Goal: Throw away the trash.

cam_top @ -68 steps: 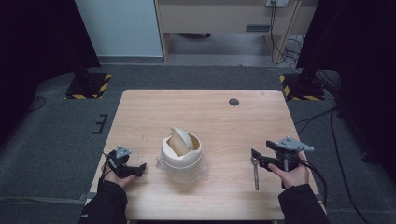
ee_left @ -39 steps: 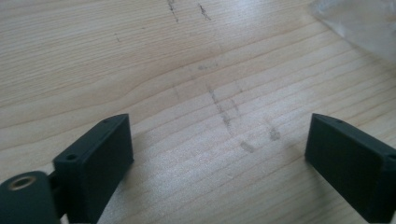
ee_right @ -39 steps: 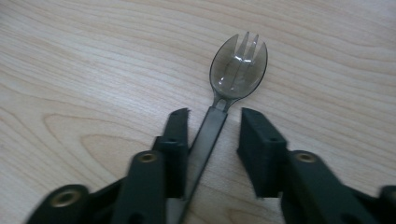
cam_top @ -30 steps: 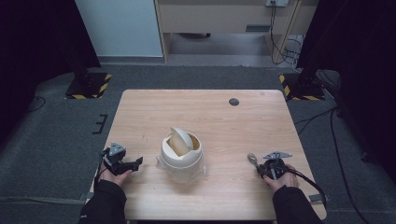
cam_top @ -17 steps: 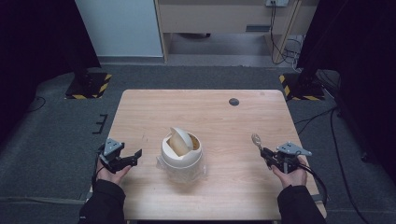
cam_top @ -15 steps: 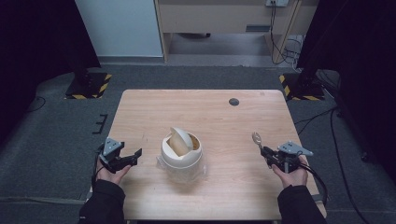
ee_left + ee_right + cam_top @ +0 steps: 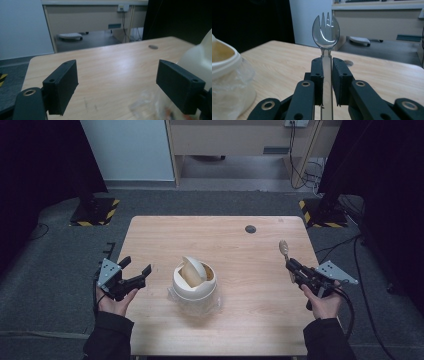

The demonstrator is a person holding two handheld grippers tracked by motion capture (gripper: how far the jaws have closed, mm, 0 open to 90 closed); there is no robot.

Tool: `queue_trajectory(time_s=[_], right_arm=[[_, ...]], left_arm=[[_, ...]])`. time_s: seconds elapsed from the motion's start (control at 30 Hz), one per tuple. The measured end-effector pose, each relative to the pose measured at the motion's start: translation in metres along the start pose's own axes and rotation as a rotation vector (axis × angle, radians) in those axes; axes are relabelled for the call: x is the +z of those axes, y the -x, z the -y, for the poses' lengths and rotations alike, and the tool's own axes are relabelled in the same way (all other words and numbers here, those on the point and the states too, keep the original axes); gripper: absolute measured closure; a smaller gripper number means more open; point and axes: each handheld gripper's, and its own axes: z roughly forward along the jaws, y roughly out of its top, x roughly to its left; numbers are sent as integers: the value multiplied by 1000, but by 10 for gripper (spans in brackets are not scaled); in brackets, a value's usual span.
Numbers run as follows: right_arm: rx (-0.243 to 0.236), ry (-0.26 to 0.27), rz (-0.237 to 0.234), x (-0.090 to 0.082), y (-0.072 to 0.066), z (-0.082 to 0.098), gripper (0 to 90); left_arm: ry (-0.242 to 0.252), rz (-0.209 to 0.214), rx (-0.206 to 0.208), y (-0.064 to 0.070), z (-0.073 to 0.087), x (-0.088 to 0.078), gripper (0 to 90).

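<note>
Spork (image 7: 326,30): 1, clamped in right hand-held gripper (image 7: 326,75) | cup (image 7: 194,281): 1, possibly lidded

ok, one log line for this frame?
right gripper: shut on spork, lifted | left gripper: open, empty | cup: mid-table, on plastic wrap

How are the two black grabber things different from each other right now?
The left gripper has its jaws wide apart with nothing between them, while the right gripper is shut tight on a clear plastic spork. The left gripper points toward the white cup in the middle of the table; the right gripper points away toward the far side. Both are black, hand-held and lifted above the table.
</note>
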Motion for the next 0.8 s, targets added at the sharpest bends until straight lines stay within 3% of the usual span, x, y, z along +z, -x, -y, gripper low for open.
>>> queue_trajectory(time_s=[0.27, 0.33, 0.5, 0.63, 0.8], right_arm=[[-26, 65, -59, 5, -11, -23, 800], [-41, 97, -81, 5, -18, -35, 800], [-54, 125, -117, 3, -28, -46, 800], [-66, 145, -156, 1, -39, -52, 800], [-82, 150, -213, 4, -51, -56, 799]], left_arm=[[99, 68, 18, 24, -38, -4, 168], [133, 94, 28, 32, -50, -6, 179], [210, 157, 24, 54, -69, -8, 204], [231, 205, 35, 75, -80, -5, 222], [236, 263, 16, 100, -90, 2, 264]])
